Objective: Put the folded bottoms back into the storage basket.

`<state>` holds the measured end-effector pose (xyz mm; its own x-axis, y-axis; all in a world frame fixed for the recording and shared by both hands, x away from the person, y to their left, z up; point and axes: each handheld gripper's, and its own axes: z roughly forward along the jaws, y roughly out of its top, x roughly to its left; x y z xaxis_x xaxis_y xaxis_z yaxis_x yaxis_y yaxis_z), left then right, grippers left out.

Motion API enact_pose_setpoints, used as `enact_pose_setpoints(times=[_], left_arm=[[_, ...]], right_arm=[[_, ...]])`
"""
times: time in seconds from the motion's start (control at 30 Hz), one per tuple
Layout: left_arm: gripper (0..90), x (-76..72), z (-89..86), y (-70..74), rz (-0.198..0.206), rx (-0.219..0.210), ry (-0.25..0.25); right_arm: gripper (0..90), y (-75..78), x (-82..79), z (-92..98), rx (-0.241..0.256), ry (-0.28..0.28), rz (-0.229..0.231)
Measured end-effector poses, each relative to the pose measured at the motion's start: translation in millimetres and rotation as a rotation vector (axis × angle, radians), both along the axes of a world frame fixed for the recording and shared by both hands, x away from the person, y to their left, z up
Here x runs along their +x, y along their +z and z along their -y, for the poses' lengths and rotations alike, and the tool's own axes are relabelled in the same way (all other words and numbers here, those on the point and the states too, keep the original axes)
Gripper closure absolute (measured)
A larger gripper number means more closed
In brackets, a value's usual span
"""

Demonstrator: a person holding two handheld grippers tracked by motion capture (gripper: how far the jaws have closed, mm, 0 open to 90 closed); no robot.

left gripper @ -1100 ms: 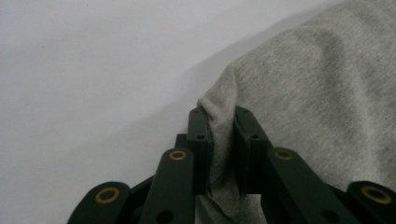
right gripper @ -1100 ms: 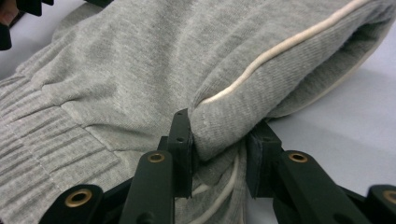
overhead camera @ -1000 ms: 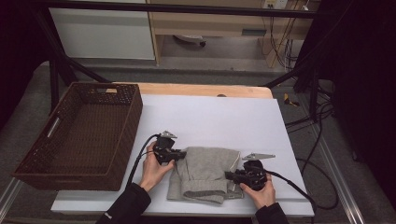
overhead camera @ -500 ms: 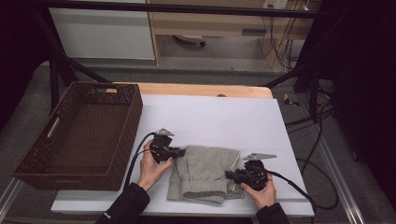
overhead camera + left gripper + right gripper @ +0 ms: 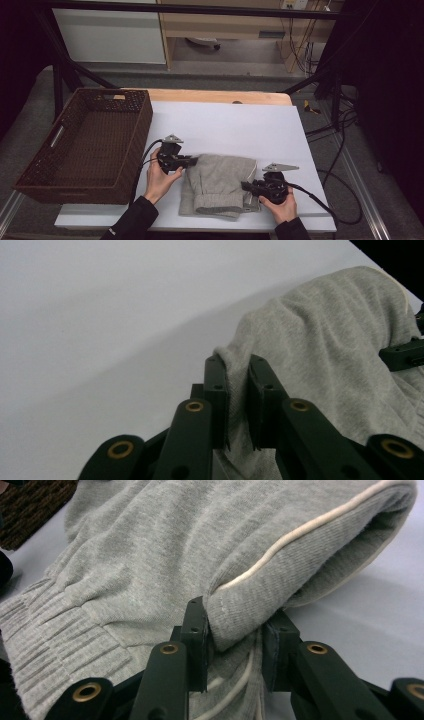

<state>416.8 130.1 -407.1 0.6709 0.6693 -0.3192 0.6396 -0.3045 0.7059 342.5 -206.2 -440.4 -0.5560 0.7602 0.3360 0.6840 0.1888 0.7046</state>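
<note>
Near table's front edge, both grippers pinch sweater (image 5: 217,182) edges.

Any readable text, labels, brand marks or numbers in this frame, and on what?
None can be read.
The grey garment shows no print or tag; its pale piping carries no lettering.
The woven basket is unmarked.
The left gripper and right gripper show brass rivets, no markings.
A dark plate on the wooden furniture behind the table is too small and blurred to read.
</note>
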Motion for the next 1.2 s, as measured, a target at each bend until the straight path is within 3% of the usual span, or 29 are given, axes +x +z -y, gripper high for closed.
enact_pose_setpoints(times=[1.2], left_arm=[[81.3, -13.8, -5.9, 32.2, 0.046, -0.035, -0.007]], right_arm=[[69.5, 15.3, -6.1, -1.1, 0.035, 0.001, 0.094]])
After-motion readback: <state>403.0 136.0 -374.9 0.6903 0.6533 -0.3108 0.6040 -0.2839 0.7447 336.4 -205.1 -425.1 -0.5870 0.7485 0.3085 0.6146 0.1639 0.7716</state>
